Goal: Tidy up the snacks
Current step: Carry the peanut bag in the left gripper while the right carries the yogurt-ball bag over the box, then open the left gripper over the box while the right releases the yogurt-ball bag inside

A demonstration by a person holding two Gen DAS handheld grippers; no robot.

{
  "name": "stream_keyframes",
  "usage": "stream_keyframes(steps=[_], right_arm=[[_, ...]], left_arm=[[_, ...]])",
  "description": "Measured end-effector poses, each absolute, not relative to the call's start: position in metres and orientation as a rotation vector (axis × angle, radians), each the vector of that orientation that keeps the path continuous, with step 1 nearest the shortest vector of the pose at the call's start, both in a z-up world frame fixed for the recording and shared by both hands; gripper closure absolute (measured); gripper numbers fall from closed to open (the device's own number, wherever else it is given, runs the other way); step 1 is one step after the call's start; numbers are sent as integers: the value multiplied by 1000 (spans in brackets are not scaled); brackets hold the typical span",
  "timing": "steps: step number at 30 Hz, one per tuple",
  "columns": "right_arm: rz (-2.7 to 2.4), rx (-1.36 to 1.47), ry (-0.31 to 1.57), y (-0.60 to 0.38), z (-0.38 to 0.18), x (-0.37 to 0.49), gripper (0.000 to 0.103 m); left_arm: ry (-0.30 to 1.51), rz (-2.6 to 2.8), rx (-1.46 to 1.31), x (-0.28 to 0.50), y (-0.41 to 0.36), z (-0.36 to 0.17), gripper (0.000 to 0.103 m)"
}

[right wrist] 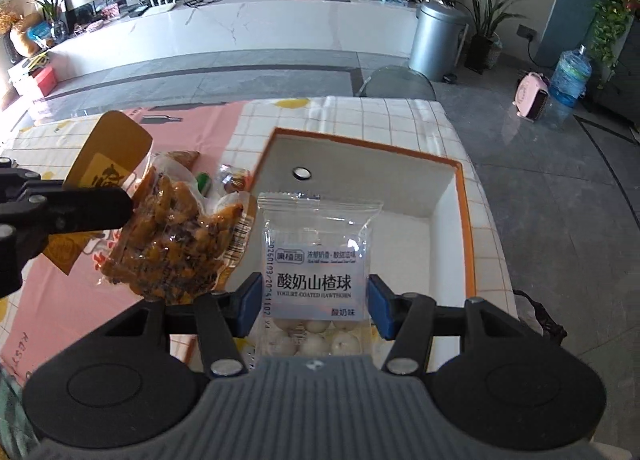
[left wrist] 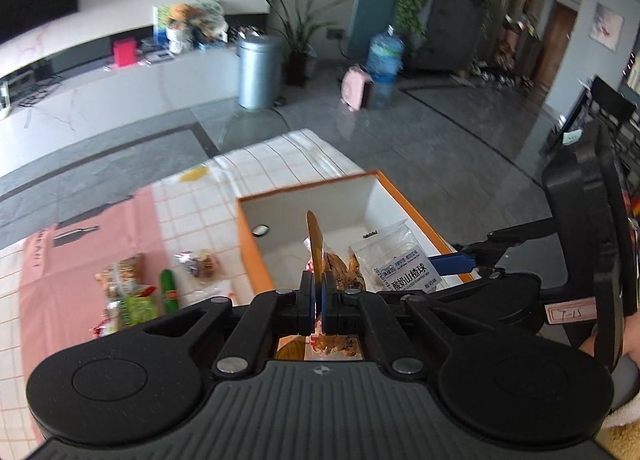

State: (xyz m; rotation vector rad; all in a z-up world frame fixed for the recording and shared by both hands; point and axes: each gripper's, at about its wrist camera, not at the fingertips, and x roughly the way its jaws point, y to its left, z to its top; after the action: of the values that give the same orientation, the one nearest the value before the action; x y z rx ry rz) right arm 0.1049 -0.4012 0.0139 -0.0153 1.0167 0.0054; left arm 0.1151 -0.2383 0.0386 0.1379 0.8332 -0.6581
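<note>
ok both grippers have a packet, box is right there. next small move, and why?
Probably lower both packets into the orange-rimmed box and let go. The right gripper holds the yogurt hawthorn packet over the box's white interior, and the left gripper is shut on the brown snack packet, which hangs by the box's near-left edge. The box looks nearly empty, so there is room.
</note>
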Motion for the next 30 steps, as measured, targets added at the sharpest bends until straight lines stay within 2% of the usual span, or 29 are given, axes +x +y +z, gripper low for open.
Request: stream_keyframes(steps=[4, 17, 30], right_arm=[[0, 44, 1095, -429, -15, 123, 50], [106, -52, 1205, -442, -64, 193, 49], [127, -58, 1273, -450, -94, 215, 46]], left_arm=[[917, -686, 218, 136, -265, 11, 101], [1073, -777, 463, 183, -315, -40, 101], [1127, -801, 496, 197, -324, -60, 98]])
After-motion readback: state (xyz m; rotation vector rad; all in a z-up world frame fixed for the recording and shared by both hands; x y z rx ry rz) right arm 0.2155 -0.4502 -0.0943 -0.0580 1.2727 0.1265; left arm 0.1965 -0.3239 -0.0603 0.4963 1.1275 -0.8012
